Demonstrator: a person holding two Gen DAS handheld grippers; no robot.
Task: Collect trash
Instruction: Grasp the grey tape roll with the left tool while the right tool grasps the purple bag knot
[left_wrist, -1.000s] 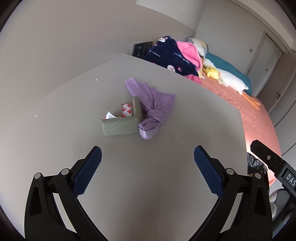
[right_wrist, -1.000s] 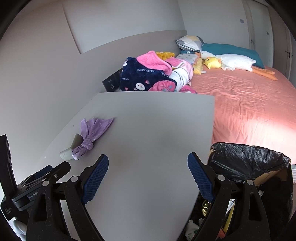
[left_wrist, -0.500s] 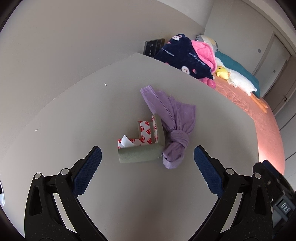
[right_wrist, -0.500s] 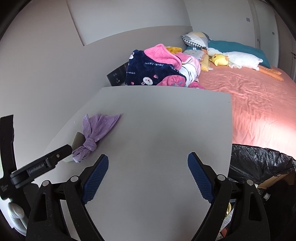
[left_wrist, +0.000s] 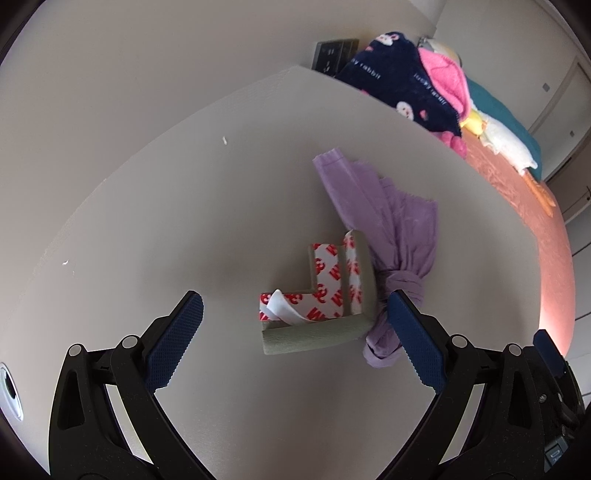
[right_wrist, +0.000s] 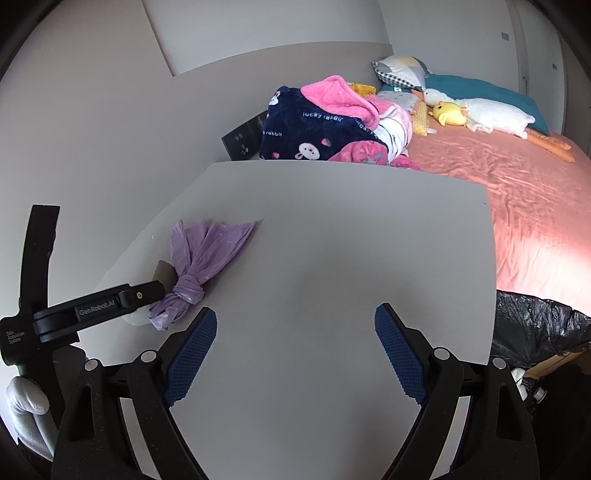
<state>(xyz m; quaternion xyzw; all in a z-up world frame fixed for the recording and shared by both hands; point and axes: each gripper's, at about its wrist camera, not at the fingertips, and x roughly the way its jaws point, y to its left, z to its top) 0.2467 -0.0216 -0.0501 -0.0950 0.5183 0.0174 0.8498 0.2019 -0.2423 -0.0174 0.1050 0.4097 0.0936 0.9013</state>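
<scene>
On the grey table (left_wrist: 184, 206) lies an L-shaped grey-green foam corner guard (left_wrist: 325, 299) with red-and-white tape on its inner faces. A knotted purple plastic bag (left_wrist: 391, 236) rests against its right side. My left gripper (left_wrist: 295, 332) is open, its blue pads on either side of the foam piece without touching it; the right pad stands in front of the bag's knot. In the right wrist view the purple bag (right_wrist: 207, 258) lies at the table's left, partly behind the left gripper's black body (right_wrist: 96, 306). My right gripper (right_wrist: 295, 354) is open over bare table.
A bin lined with a black bag (right_wrist: 535, 325) stands off the table's right edge. Beyond the table is a bed with a pink sheet (right_wrist: 517, 184), a navy and pink blanket (right_wrist: 317, 122) and plush toys. A dark wall panel (right_wrist: 243, 140) sits behind the table.
My left gripper has closed in on the foam guard and bag, which now lie between its pads. The right view has shifted so the black-lined bin sits further toward the right edge.
</scene>
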